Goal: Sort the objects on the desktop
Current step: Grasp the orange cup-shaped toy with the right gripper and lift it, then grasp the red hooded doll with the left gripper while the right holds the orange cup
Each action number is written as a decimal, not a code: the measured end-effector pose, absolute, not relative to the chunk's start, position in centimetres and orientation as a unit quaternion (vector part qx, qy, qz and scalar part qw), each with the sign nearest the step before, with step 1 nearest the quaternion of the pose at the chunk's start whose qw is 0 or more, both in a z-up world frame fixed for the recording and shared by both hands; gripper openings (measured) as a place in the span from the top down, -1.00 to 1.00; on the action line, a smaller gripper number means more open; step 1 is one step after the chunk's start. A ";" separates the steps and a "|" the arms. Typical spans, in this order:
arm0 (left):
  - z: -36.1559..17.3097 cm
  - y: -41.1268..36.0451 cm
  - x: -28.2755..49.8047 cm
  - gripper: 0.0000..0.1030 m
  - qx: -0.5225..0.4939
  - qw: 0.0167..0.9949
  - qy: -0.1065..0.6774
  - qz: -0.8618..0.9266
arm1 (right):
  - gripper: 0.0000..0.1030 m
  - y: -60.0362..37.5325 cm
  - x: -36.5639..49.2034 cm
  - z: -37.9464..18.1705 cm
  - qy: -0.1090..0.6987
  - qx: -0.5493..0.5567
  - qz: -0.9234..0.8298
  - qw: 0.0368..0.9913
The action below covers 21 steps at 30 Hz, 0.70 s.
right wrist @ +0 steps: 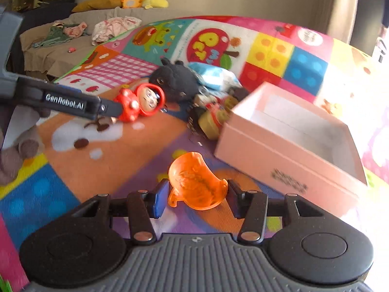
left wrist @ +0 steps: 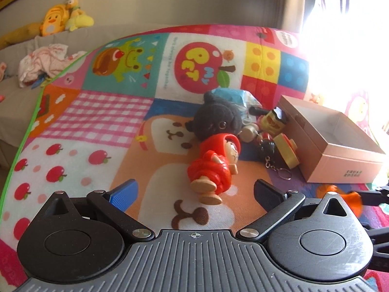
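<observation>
A red hooded doll [left wrist: 216, 163] lies on the colourful play mat, just ahead of my open left gripper [left wrist: 194, 192], whose jaws stand wide on either side of its feet. It also shows in the right wrist view [right wrist: 141, 102]. My right gripper [right wrist: 197, 194] is shut on a clear orange plastic toy [right wrist: 194, 182] and holds it above the mat, left of the open pink box [right wrist: 287, 143]. The box also shows in the left wrist view [left wrist: 340, 143]. A black plush [left wrist: 218, 119] lies behind the doll.
A pile of small toys [left wrist: 272, 131] with a keychain [left wrist: 279, 170] sits between the plush and the box. A blue-white packet [right wrist: 211, 75] lies behind. A sofa with clothes [left wrist: 46, 60] and yellow plush toys [left wrist: 63, 17] stands at the far left. The left gripper's arm [right wrist: 65, 99] crosses the right view.
</observation>
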<state>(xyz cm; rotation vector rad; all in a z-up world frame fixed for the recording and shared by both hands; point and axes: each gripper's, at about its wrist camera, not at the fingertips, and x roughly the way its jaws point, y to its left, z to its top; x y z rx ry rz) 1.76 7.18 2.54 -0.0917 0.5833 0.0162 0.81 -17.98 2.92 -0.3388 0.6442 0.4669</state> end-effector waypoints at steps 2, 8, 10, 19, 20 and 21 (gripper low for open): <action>2.3 6.1 2.7 -1.00 -0.015 0.957 0.288 0.013 | 0.03 -20.8 -0.3 2.5 0.324 -0.152 0.194 0.913; 1.2 3.8 5.8 -0.38 0.063 0.951 0.302 0.027 | -0.34 -25.8 -1.8 1.7 0.325 -0.091 0.126 0.933; 0.7 3.3 6.5 -0.37 0.080 0.948 0.308 0.029 | -0.45 -26.4 -1.5 1.3 0.324 -0.071 0.116 0.936; 2.4 1.9 4.7 -0.07 0.039 0.944 0.325 -0.027 | -0.70 -28.0 -0.6 1.2 0.335 -0.007 0.115 0.935; 2.7 1.6 4.2 -0.07 0.017 0.941 0.333 -0.051 | -0.72 -28.0 -0.6 1.2 0.334 -0.007 0.114 0.936; 3.0 1.3 3.6 -0.07 0.000 0.938 0.339 -0.074 | -0.73 -27.9 -0.7 1.2 0.334 -0.009 0.113 0.936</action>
